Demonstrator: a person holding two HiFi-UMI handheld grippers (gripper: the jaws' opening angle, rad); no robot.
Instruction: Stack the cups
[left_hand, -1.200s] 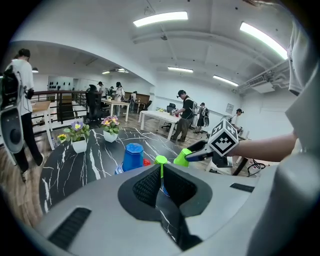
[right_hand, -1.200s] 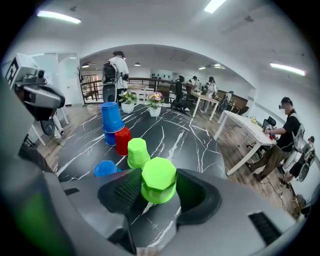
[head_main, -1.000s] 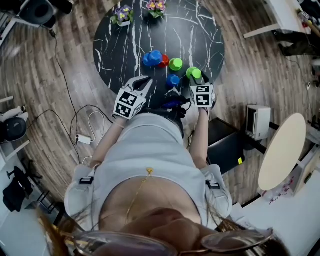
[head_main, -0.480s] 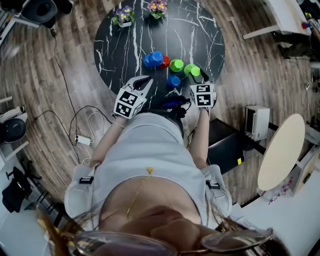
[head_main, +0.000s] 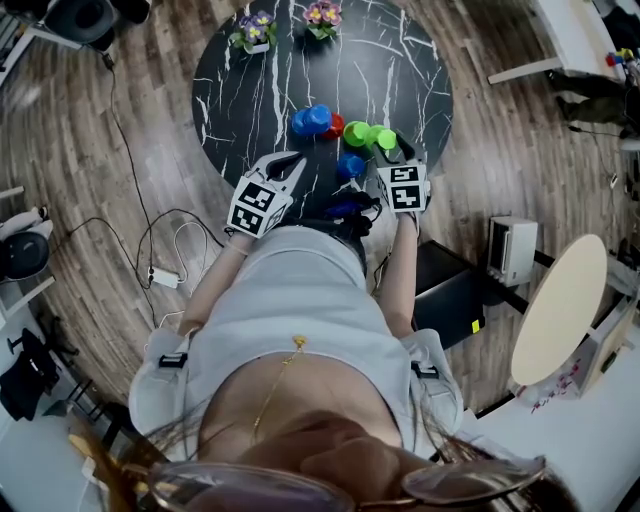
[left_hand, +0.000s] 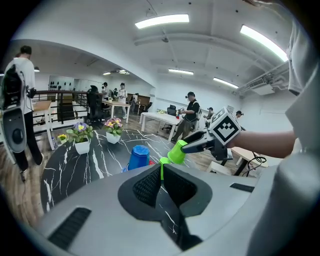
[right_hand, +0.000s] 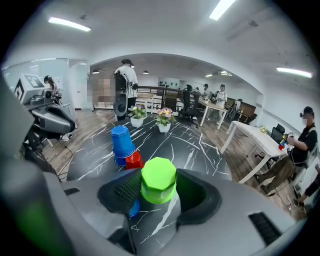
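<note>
Though inverted, cup (right_hand: 158, 182) within right claw (right_hand: 160, 194)

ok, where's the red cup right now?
Head view: the red cup sits on the black table just right of the blue stack, between it and the standing green cup.
</note>
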